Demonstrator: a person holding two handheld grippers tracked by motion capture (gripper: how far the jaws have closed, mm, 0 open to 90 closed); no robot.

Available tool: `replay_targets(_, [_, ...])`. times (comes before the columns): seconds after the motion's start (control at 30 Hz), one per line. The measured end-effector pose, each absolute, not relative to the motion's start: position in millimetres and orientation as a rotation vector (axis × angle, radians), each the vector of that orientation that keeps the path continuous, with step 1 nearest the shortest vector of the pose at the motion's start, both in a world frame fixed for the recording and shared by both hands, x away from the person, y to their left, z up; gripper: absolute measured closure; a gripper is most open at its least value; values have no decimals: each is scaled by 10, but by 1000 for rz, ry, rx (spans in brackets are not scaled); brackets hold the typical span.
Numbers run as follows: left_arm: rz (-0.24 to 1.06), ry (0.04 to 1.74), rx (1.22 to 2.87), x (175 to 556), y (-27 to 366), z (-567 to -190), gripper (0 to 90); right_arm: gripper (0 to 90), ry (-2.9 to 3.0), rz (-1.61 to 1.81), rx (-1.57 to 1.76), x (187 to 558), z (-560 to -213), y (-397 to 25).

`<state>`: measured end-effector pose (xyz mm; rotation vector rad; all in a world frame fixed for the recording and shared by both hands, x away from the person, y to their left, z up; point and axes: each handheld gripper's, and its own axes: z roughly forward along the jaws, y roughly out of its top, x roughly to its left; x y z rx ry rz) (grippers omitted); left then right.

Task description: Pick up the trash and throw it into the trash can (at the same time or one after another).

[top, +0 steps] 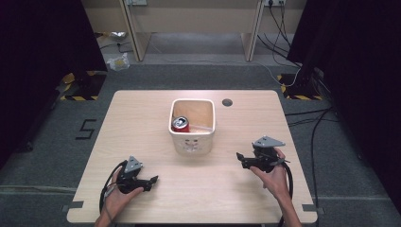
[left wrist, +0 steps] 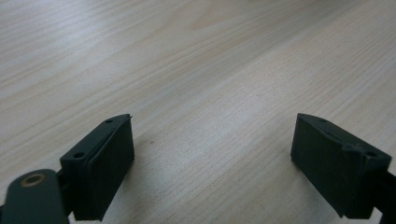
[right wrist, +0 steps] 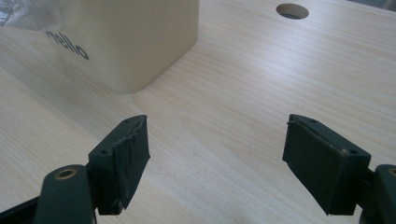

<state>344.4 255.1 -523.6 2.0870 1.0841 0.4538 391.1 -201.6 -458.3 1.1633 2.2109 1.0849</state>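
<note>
Left gripper (top: pixel 152 180) low at the table's (top: pixel 142 113) near-left, jaws spread wide over bare wood, holding nothing. Centre: cream bin (top: pixel 192 140) standing upright, red can (top: pixel 180 124) lying inside against its left wall. Right gripper (top: pixel 239 157) near the bin's right side, apart from it, jaws likewise spread and empty. Round hole (top: pixel 227 102) in the tabletop beyond.

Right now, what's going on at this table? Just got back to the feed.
A person holds a two-jaw gripper in each hand over a light wooden table. Both the left gripper and the right gripper are open and hold nothing, resting low near the table's near edge. Between them, farther back, stands a cream square bin with a red drink can lying inside it. Neither gripper touches the bin.
</note>
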Motion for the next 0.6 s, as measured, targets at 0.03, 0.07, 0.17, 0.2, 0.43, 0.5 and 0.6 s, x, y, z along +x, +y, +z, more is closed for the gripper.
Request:
replay_targets(0.03, [454, 1084, 2087, 3444, 2551, -5236, 125, 226, 2212, 1084, 1163, 3909, -4590, -2014])
replay_targets(0.07, [454, 1084, 2088, 3444, 2551, -5236, 125, 226, 2214, 1083, 1165, 3902, -4601, -2011])
replay_targets(0.17, [454, 1084, 2087, 3444, 2551, -5236, 125, 226, 2222, 1079, 1159, 3886, -4631, -2009])
replay_targets(0.2, [454, 1084, 2087, 3444, 2551, -5236, 125, 226, 2223, 1078, 1166, 3878, -4641, -2005])
replay_targets(0.43, [454, 1084, 2087, 3444, 2551, -5236, 125, 226, 2239, 1067, 1164, 3834, -4704, -2017])
replay_targets(0.5, [454, 1084, 2087, 3444, 2551, -5236, 125, 226, 2243, 1064, 1167, 3818, -4725, -2024])
replay_targets(0.6, [454, 1083, 2089, 3444, 2552, -5236, 125, 226, 2251, 1061, 1168, 3798, -4759, -2031])
